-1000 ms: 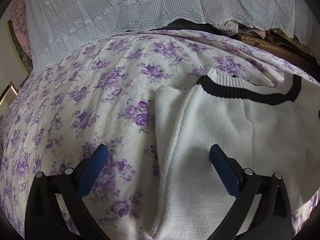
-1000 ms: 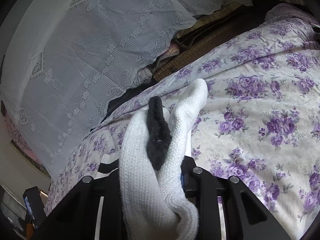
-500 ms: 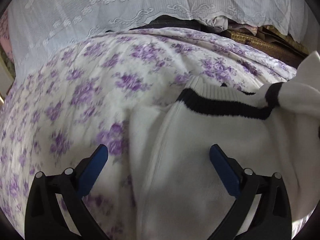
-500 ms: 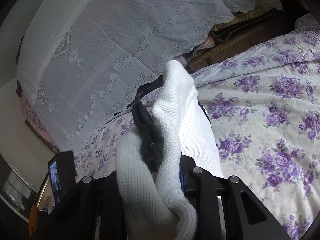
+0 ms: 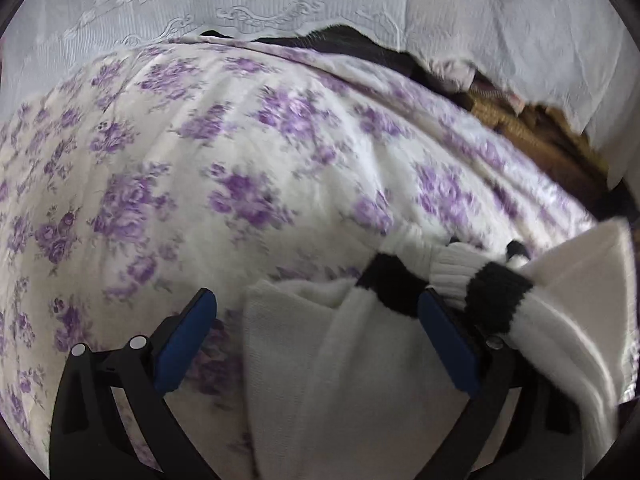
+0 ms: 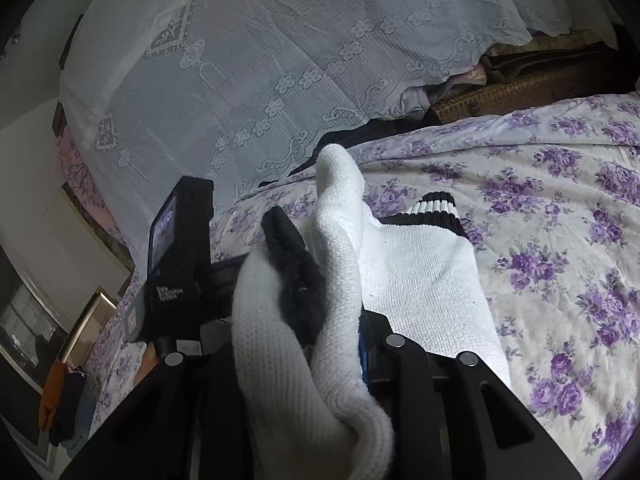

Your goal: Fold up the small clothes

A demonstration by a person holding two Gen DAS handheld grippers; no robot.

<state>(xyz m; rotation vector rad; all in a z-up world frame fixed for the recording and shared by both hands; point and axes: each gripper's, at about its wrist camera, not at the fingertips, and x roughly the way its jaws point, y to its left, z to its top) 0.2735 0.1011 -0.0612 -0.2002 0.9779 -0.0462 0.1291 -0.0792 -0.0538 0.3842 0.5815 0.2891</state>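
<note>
Jaws: left gripper (image 5: 316, 344) gapes empty over the sweater (image 5: 344, 380); right gripper (image 6: 304, 344) pinches its bunched sleeve mid-fold, probably laying it flat next.

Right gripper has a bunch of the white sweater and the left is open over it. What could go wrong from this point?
1. The right gripper pinches a thick bunch of the white sweater, black trim included; layers may slip out unevenly.
2. The folded-over part drapes against the open left gripper, whose right finger could snag it.
3. Dragging may rumple the floral bedsheet beneath.
</note>
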